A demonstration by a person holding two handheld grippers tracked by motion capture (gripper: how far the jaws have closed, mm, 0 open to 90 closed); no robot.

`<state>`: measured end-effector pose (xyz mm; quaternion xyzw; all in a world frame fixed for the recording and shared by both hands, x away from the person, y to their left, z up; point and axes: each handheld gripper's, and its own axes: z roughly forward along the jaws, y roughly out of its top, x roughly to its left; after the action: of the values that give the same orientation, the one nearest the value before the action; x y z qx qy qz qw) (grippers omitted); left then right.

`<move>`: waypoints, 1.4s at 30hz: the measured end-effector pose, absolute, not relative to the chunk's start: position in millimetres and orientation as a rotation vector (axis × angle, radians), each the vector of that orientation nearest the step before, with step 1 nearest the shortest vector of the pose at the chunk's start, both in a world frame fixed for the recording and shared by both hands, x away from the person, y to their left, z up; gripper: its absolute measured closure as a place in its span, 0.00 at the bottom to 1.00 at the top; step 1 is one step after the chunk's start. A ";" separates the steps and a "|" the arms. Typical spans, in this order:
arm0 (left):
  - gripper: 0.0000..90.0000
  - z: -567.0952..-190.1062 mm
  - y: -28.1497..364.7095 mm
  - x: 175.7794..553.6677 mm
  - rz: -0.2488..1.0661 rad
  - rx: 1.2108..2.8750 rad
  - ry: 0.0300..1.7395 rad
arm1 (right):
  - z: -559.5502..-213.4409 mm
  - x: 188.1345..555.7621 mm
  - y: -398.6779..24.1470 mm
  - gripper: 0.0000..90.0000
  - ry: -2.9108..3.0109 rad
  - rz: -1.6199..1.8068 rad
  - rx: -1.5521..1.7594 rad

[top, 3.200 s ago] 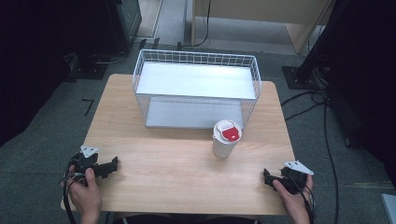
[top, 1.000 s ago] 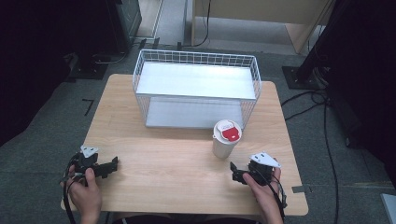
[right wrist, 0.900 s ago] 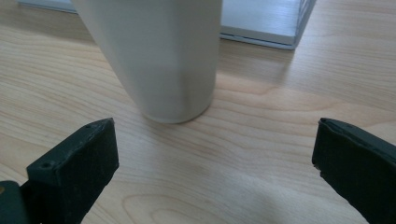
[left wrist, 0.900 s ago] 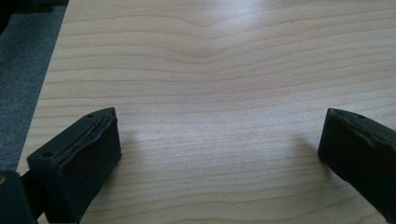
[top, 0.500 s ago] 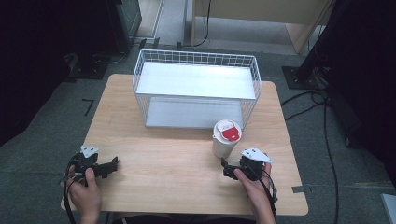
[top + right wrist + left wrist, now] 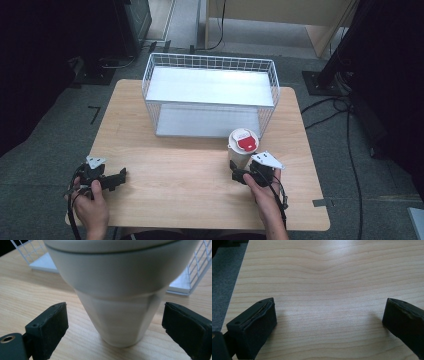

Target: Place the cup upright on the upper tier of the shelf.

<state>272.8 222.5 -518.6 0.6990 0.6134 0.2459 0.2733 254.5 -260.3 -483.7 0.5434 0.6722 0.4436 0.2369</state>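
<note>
The right gripper (image 6: 113,327) stands with its two black jaws spread wide, one on each side of the lower body of the tall white tapered paper cup (image 6: 120,300) with the white lid and red label on top; neither pad touches the cup wall, so nothing is held yet. The wide spread looks chosen to clear the cup's narrow base with room to spare, low down where the taper gives the pads a firmer seat than under the flaring rim. In the high view this right gripper (image 6: 246,172) sits flat on the table just in front of the cup (image 6: 242,147), the person's hand behind it, which suggests a level sideways grasp

The left gripper (image 6: 329,322) is likewise fully open and grips nothing, with bare wood between its jaws; it rests near the front left corner (image 6: 102,179), well apart from the work, probably parked out of the way

The cup stands upright on the light wooden table (image 6: 180,180), just beside the front right corner of the white wire basket (image 6: 210,62), a likely destination since its floor lies bare
</note>
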 end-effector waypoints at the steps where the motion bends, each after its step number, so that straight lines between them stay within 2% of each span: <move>1: 0.00 -518.6 222.5 272.8 0.662 1.881 1.650 | -483.7 256.6 -259.1 0.07 1.833 1.225 1.489; 5: 0.00 -518.6 222.5 272.8 0.662 1.880 1.650 | -484.2 259.1 -258.4 0.08 1.812 1.231 1.497; 8: 0.00 -518.6 222.6 272.8 0.662 1.881 1.650 | -485.5 261.2 -259.0 0.14 1.777 1.236 1.511; 22: 0.00 -518.6 222.5 272.8 0.662 1.881 1.650 | -493.3 271.6 -253.5 0.10 1.712 1.281 1.523; 42: 0.00 -518.5 222.6 272.8 0.662 1.881 1.650 | -496.2 281.8 -244.2 0.10 1.622 1.290 1.432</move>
<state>272.8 222.6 -518.5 0.6991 0.6132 0.2460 0.2733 281.8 -244.2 -496.2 0.5413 0.6128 0.4876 0.3061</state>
